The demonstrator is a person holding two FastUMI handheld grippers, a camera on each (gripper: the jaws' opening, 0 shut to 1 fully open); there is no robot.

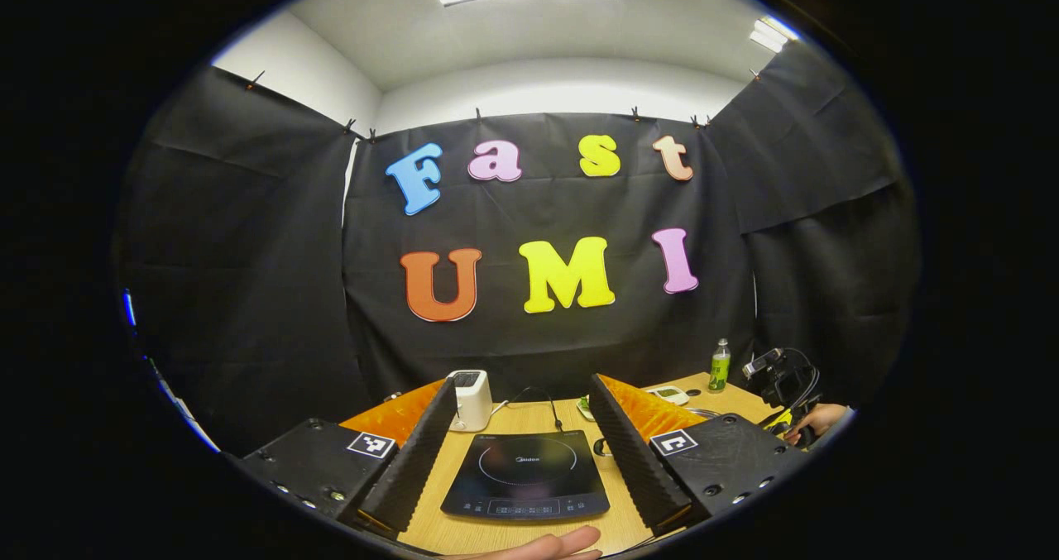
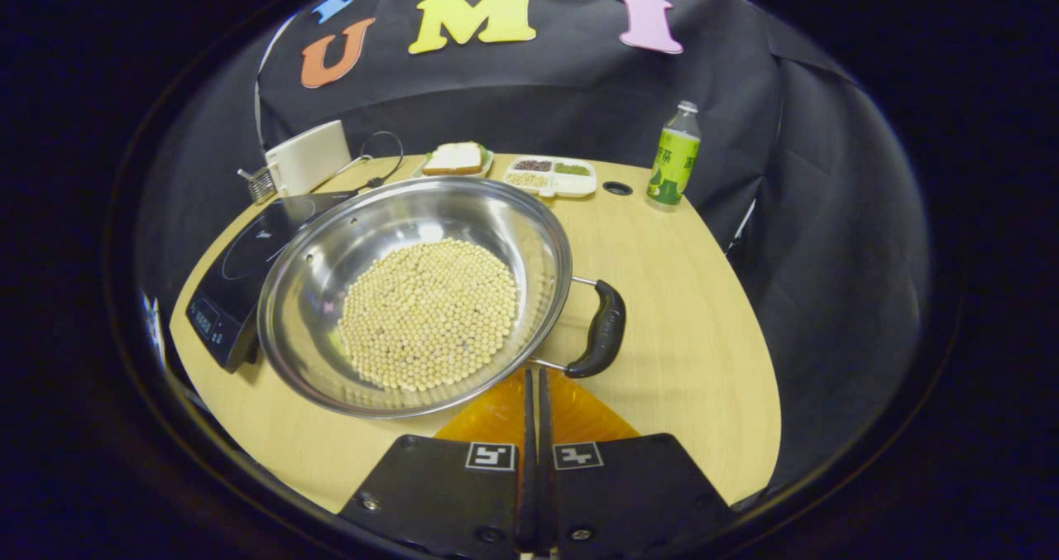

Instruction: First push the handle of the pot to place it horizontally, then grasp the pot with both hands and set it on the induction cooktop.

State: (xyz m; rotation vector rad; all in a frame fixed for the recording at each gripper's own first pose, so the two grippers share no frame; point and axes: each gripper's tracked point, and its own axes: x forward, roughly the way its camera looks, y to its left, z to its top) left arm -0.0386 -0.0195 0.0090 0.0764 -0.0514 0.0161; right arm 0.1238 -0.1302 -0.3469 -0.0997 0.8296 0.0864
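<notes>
The first step, pushing the handle, looks to be the one in hand. In the right gripper view the right tongs (image 2: 534,386) are pressed together into a single blade, their tips just short of the pot's rim beside the black handle (image 2: 602,330). The steel pot (image 2: 414,291), holding a layer of pale beans (image 2: 430,312), sits on the table (image 2: 687,328) with its rim overlapping the induction cooktop (image 2: 240,279) at about 9 o'clock; the handle juts from the rim at roughly 4 o'clock. In the left gripper view the left tongs (image 1: 525,444) are spread wide and carry nothing, framing the cooktop. The next move probably calls for laying the closed tips against the handle and sweeping it round until level, slowly enough that the beans stay put.
</notes>
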